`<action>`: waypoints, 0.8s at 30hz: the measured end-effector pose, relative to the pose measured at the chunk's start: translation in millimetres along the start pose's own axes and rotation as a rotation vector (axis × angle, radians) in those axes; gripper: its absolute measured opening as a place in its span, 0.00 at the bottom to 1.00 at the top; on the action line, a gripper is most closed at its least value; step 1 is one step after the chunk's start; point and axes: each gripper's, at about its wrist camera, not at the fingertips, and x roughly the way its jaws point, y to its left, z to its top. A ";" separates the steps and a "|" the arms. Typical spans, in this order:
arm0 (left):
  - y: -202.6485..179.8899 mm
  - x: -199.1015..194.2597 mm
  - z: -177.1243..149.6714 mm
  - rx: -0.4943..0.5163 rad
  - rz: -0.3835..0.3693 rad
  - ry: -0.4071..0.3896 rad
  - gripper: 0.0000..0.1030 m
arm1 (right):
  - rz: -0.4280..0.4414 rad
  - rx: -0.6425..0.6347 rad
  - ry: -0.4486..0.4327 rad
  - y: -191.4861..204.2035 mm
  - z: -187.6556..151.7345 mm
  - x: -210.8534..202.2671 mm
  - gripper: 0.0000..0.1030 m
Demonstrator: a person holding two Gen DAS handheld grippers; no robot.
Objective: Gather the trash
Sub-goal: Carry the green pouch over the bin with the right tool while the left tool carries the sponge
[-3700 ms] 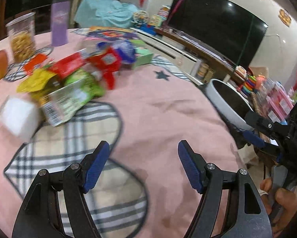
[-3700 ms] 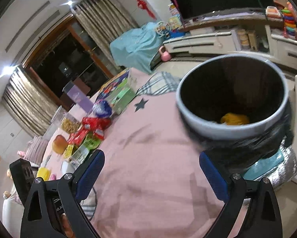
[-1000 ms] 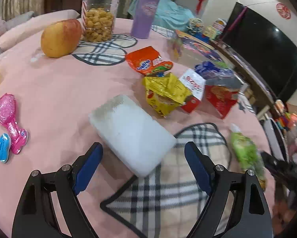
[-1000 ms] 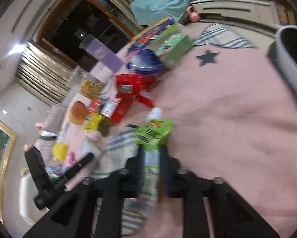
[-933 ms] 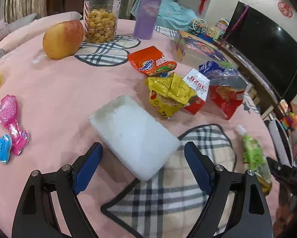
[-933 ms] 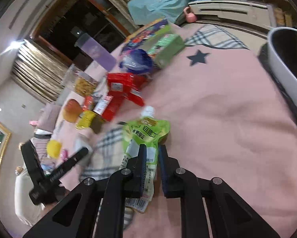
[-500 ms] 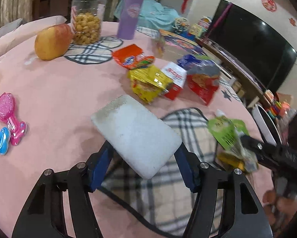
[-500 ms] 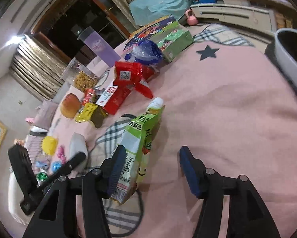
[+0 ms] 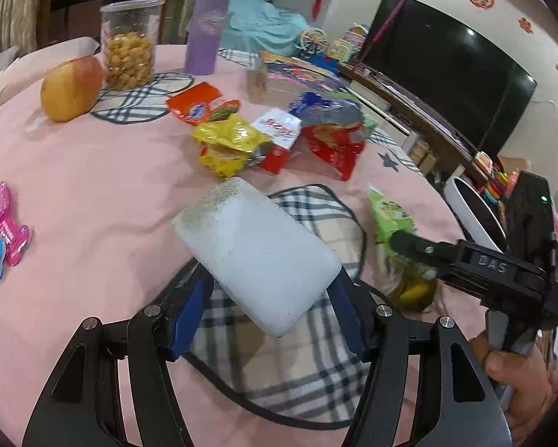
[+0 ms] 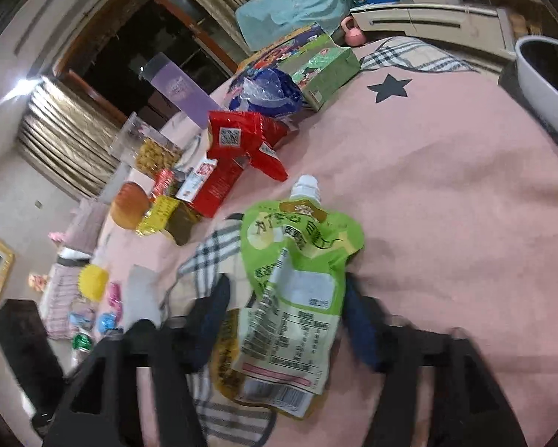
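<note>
My left gripper (image 9: 269,311) is shut on a white foam block (image 9: 256,249), held just above the pink tablecloth (image 9: 92,171). A green spouted pouch (image 10: 297,279) lies on the cloth between the fingers of my right gripper (image 10: 284,320). The right jaws are closing around it, blurred, and I see no firm press on it. In the left wrist view the right gripper (image 9: 413,257) sits over the green pouch (image 9: 390,219) at the right. Farther along the table lie more wrappers: red (image 9: 334,145), yellow (image 9: 226,145) and orange (image 9: 197,102).
A white-rimmed bin (image 10: 547,85) stands off the table's far right edge. An apple (image 9: 72,87), a snack jar (image 9: 130,44), a purple cup (image 9: 204,29) and pink and blue toys (image 9: 1,208) stand on the left. A green box (image 10: 323,67) is at the back.
The left gripper closed on the white block and raised it. The right gripper, earlier shut on the green pouch, opened and let it down, and now stands narrower around it.
</note>
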 end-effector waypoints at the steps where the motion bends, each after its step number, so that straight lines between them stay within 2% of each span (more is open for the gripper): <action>1: -3.0 -0.1 -0.1 0.006 -0.006 0.000 0.61 | 0.014 0.003 0.010 -2.4 -0.8 -0.4 0.39; 11: -49.7 4.3 1.1 0.105 -0.084 0.015 0.61 | 0.032 0.029 -0.081 -26.9 -4.5 -48.8 0.37; 22: -117.1 19.5 4.9 0.226 -0.162 0.044 0.61 | -0.009 0.084 -0.184 -70.1 6.4 -105.8 0.37; 24: -130.6 21.0 6.4 0.251 -0.178 0.046 0.61 | -0.019 0.096 -0.201 -78.7 8.7 -115.0 0.33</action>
